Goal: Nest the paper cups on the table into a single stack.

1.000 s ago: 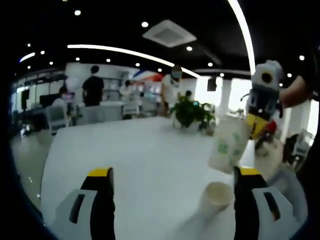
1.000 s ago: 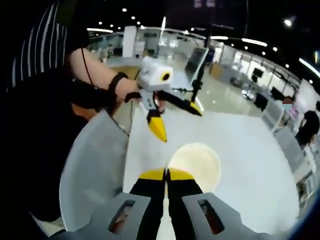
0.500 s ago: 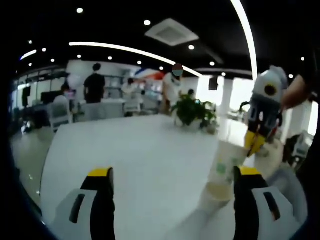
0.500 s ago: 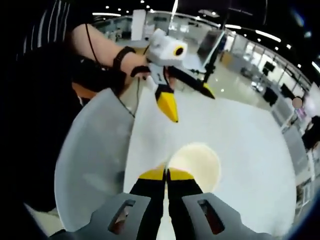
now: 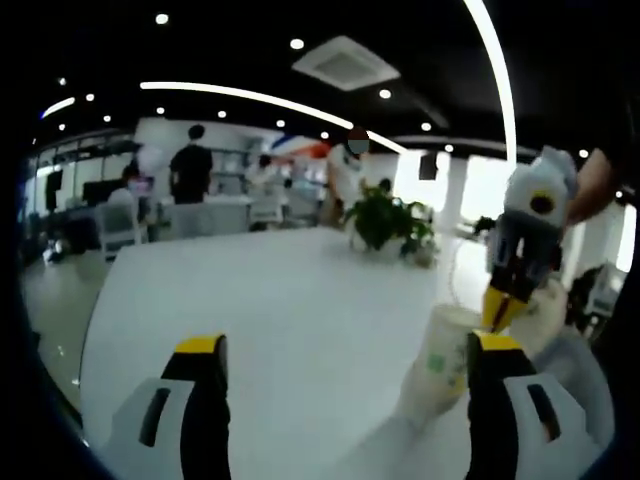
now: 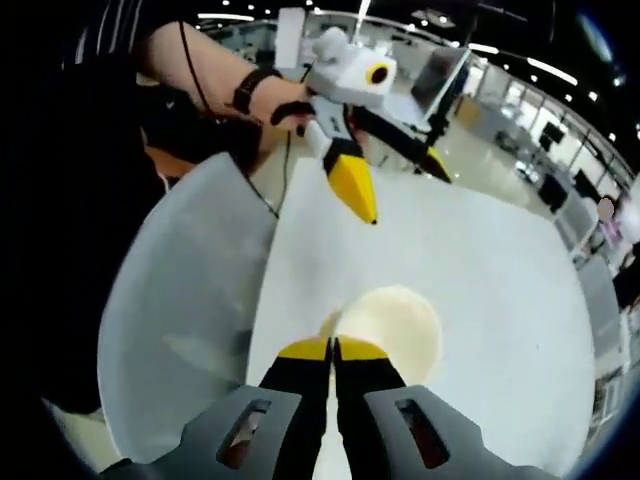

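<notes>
A white paper cup with green print stands nested in another cup on the white table, low at the right in the left gripper view. My right gripper comes down from the right and is shut on its rim. In the right gripper view the cup's open mouth lies just beyond my right gripper, whose jaws are pressed together on the near rim. My left gripper is open with nothing between its jaws, and the cup stands just inside its right jaw. The left gripper hangs open beyond the cup, held by a person's hand.
A potted plant stands on the far part of the table. Several people and desks are behind it. A grey chair sits at the table's edge by the person's body. The table stretches bare to the left of the cup.
My right gripper has lowered the printed cup from the air into the cup standing on the table. The left gripper has stayed open in place.
</notes>
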The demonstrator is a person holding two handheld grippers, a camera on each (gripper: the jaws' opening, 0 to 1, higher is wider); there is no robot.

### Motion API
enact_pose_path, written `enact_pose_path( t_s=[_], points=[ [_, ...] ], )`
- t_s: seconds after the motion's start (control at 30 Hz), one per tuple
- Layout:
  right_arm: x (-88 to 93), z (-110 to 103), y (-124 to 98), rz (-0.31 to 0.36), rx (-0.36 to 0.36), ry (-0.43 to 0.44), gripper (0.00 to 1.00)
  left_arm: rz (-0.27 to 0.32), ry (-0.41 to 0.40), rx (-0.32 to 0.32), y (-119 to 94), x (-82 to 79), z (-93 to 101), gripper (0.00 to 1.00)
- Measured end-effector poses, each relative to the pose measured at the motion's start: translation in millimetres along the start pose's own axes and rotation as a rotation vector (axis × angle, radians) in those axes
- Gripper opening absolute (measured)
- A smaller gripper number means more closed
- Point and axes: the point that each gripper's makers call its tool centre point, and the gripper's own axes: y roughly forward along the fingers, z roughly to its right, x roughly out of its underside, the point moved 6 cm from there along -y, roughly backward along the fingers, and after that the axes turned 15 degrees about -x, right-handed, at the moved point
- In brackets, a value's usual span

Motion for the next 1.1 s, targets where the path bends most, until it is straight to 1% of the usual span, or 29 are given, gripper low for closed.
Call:
enact_pose_path(
  t_s=[0.23, 0.33, 0.5, 0.53, 0.67, 0.83, 1.1],
  points=[
    [2.4, 0.1, 5.8, -0.015, -0.011, -0.002, 0.0, -0.003, 0.002, 0.001, 0.7, 0.0, -0.3, 0.98],
    [6.1, -1.1, 10.1, -0.034, -0.024, -0.012, 0.0, -0.005, 0.005, 0.002, 1.3, 1.1, -0.3, 0.98],
    [9.6, -1.1, 14.4, -0.043, -0.047, -0.012, 0.0, -0.005, -0.007, 0.007, 0.7, 1.3, 1.9, 0.98],
    [9.5, -0.7, 14.8, -0.047, -0.049, -0.014, 0.0, -0.012, 0.002, 0.003, 0.5, 2.7, 1.6, 0.98],
    [13.6, 3.1, 18.9, -0.068, -0.056, -0.015, 0.0, -0.014, 0.002, 0.007, 0.2, 3.2, 1.8, 0.98],
    [14.4, 5.9, 23.3, -0.076, -0.072, -0.014, 0.0, -0.016, -0.005, 0.005, 1.3, 4.1, -0.6, 0.97],
    [14.6, 10.5, 27.8, -0.085, -0.083, -0.017, 0.0, -0.026, 0.007, 0.007, 2.8, 5.7, -0.1, 0.97]
  ],
)
